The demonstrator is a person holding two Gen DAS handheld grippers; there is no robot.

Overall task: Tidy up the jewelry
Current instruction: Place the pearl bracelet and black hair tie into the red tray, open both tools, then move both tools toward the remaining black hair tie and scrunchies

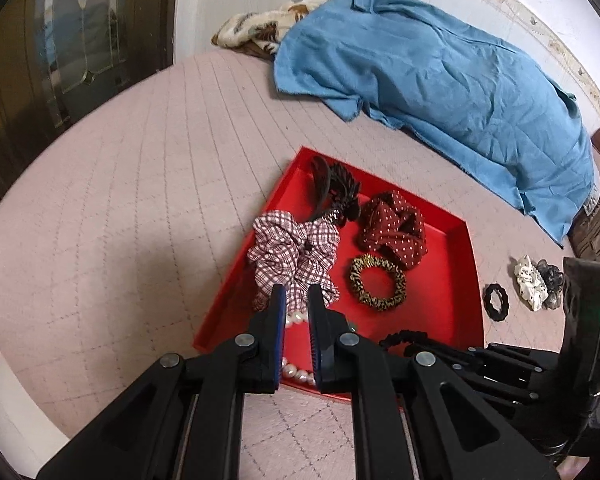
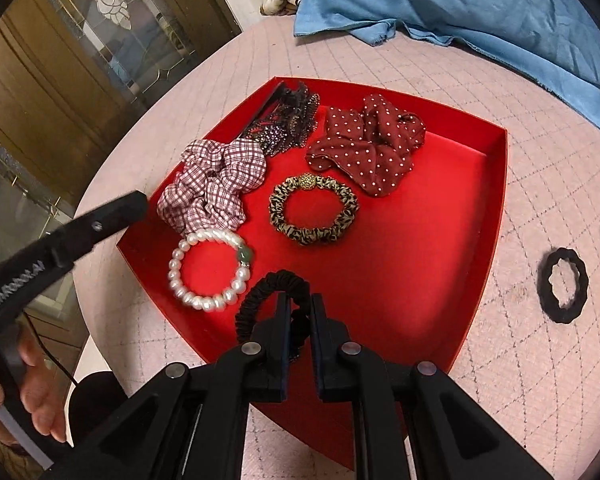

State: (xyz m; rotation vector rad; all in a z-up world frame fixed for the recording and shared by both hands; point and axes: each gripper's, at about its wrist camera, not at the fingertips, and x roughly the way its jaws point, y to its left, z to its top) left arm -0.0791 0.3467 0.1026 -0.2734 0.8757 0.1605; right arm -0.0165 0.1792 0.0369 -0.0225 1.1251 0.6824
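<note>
Through the left wrist camera I saw my left gripper [image 1: 297, 300] with its jaws parted and nothing between them, poised over the near-left corner of the red tray [image 1: 470, 280]; the checked scrunchie [image 1: 292, 256] lay just past the tips and pearls showed below the gap. Well off to the right of the jaws, on the quilted pink bed cover [image 1: 140, 200], sat a black ring tie [image 1: 496, 303] and a white-and-black scrunchie [image 1: 536, 282]. A blue cloth [image 1: 440, 72] covered the far side. Through the right wrist camera my right gripper [image 2: 300, 308] seemed clamped on the black ruffled hair tie [image 2: 274, 288], which arched up to the left of the jaws above the tray's near edge. I judged it light, soft and springy, best pinched across its band. The pearl bracelet [image 2: 210, 270], left of the jaws, looked harder, slicker and heavier. A glazed cabinet door [image 2: 100, 40] stood beyond the bed.
</note>
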